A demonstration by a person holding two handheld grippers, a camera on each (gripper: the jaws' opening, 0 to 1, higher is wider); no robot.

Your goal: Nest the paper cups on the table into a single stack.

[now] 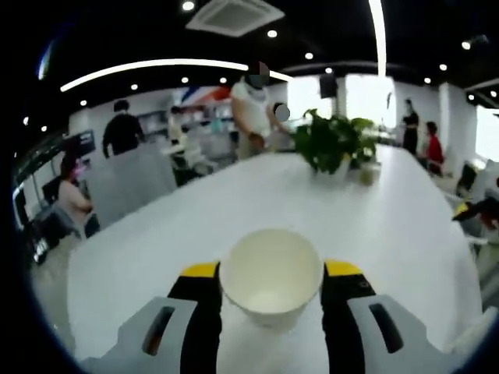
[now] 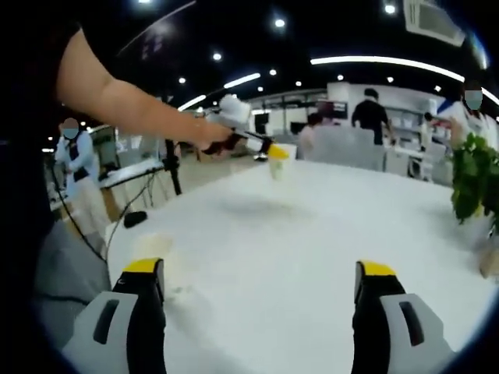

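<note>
Cups counted: one paper cup in the left gripper view; the same cup appears small in the right gripper view, at about 12 o'clock, held above the table.
Left gripper: its yellow-tipped jaws sit tight against both sides of the cup, at 9 and 3 o'clock of it, clamped on its wall. The cup is upright, mouth open toward the camera, nothing inside.
Left gripper from the other side: seen at 12 o'clock in the right gripper view, carried by the person's hand with a bare arm reaching in from 10 o'clock.
Right gripper: jaws spread wide, at 7 and 5 o'clock of the view, with nothing between them but bare tabletop.
Table: one long white surface; cup held above it in the right gripper view.
Plants: one leafy potted plant at 1 o'clock in the left gripper view, well away from the cup.
People: several stand or sit in the background beyond the table.
</note>
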